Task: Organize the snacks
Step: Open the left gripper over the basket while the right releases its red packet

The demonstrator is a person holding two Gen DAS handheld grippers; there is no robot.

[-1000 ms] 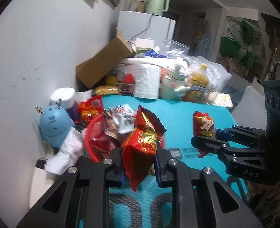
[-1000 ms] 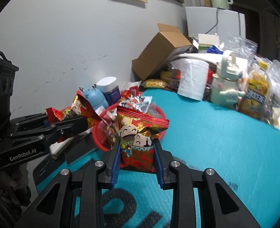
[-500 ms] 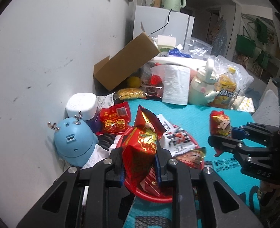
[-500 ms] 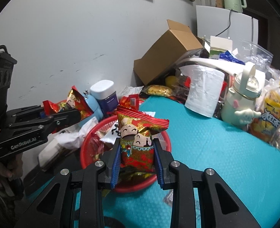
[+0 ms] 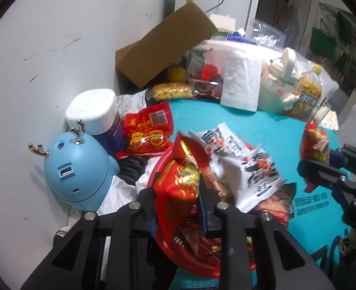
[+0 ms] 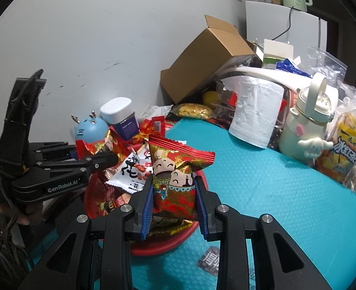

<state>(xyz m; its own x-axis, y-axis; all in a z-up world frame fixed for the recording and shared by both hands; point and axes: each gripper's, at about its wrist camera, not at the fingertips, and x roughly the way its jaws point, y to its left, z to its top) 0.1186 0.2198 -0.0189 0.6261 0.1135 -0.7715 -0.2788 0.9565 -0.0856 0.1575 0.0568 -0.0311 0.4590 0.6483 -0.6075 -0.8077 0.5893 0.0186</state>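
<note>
Snack packets fill both views. From the left wrist, the left gripper (image 5: 178, 207) sits at lower centre, its jaws clamped on a red-and-gold snack packet (image 5: 178, 183) held over the red basket (image 5: 194, 263). A white snack packet with black lettering (image 5: 240, 166) lies in the basket just right of it. A blue deer-shaped gadget (image 5: 76, 171) stands at left beside a white-lidded jar (image 5: 93, 111), with a flat red packet (image 5: 148, 133) between them and the basket. At the right edge the right gripper (image 5: 323, 164) pinches a second red packet (image 5: 314, 145) above the teal mat (image 5: 250, 125).

From the right wrist, the right gripper (image 6: 174, 193) at lower centre holds, between blue-padded fingers (image 6: 146, 203), a red packet with cartoon faces (image 6: 175, 176), upright over the near rim of the red basket (image 6: 158, 249). At left, the left gripper (image 6: 100, 159) grips its own red-and-gold packet (image 6: 105, 145) over the far side of the basket. A tilted cardboard box (image 6: 209, 58) leans on the wall at upper centre; a cream character bottle (image 6: 306, 120) and a yellow drink bottle (image 6: 347, 142) stand at right.
</note>
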